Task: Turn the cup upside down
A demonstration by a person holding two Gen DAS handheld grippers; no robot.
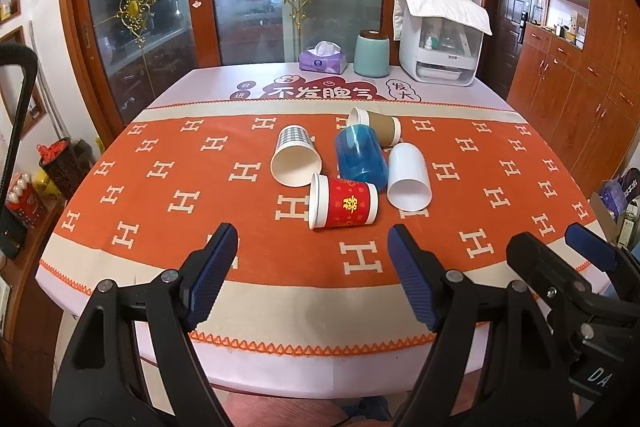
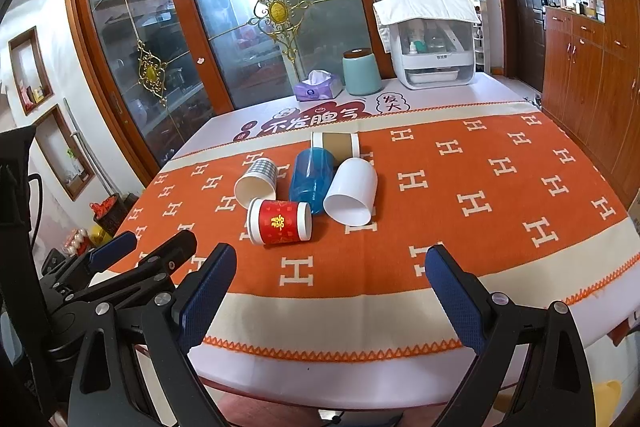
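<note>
Several cups lie on their sides in a cluster on the orange cloth: a red paper cup [image 1: 345,202] [image 2: 280,221] nearest, a checked paper cup [image 1: 295,159] [image 2: 258,182], a blue see-through cup [image 1: 361,155] [image 2: 312,181], a white plastic cup [image 1: 409,175] [image 2: 352,191] and a brown-sleeved cup [image 1: 378,131] [image 2: 336,143]. My left gripper [image 1: 312,251] is open and empty, short of the red cup. My right gripper [image 2: 330,275] is open and empty, also short of the cups. The right gripper also shows at the left wrist view's right edge [image 1: 560,255]; the left gripper shows in the right wrist view [image 2: 140,247].
At the table's far end stand a purple tissue box [image 1: 323,61], a teal canister [image 1: 371,53] and a white appliance [image 1: 440,43] under a cloth. The table's front edge [image 1: 320,375] is just below the grippers. Glass doors stand behind, wooden cabinets to the right.
</note>
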